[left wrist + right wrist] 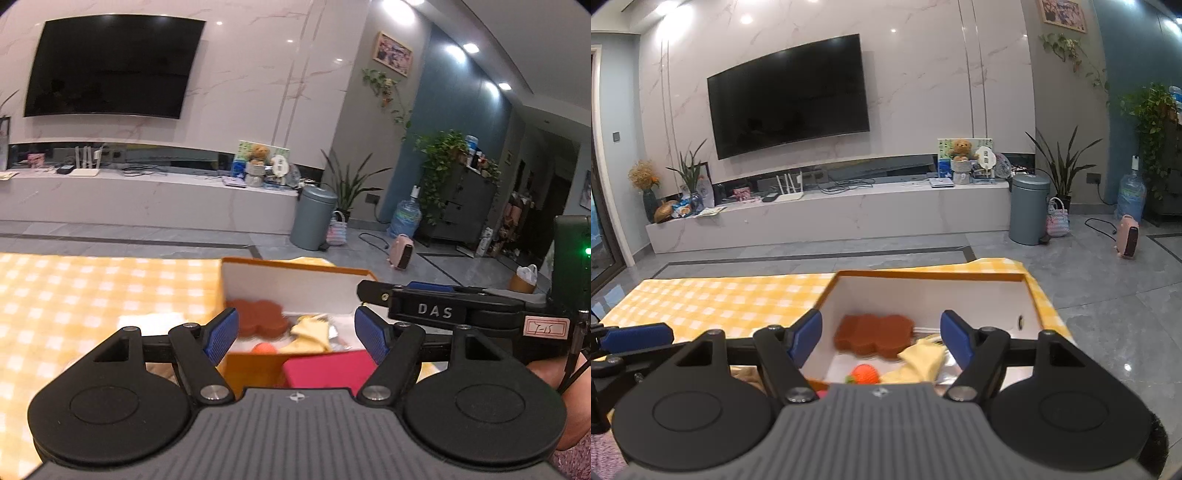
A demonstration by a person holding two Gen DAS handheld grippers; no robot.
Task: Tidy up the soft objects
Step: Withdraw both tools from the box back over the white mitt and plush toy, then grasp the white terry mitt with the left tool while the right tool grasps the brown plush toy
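Both grippers hover above the near side of the orange box [925, 274], which stands on the counter [713, 302] under a yellow checked cloth.

Left gripper [295, 334]: jaws apart, holding nothing. Right gripper [881, 338]: jaws apart, holding nothing. The right gripper also shows in the left wrist view, to the right of the box and just above its rim.

Contents of the box, all on its white floor:
- Brown lobed sponge [873, 336], lying flat toward the left wall.
- Yellow cloth [918, 363], crumpled, to the right of the sponge and touching or overlapping its edge.
- Small orange ball [864, 373], against the near wall, below the sponge.

Outside the box, against its near wall, lies a pink block [325, 369]; what it is made of cannot be told.

Handling, judged by appearance: all items look light and yielding. The sponge should compress under the pads; take it across its thickness at a lobe. The cloth will drape and sag; pinch a raised fold. The ball may roll or squirt out; close across its middle. None looks fragile.
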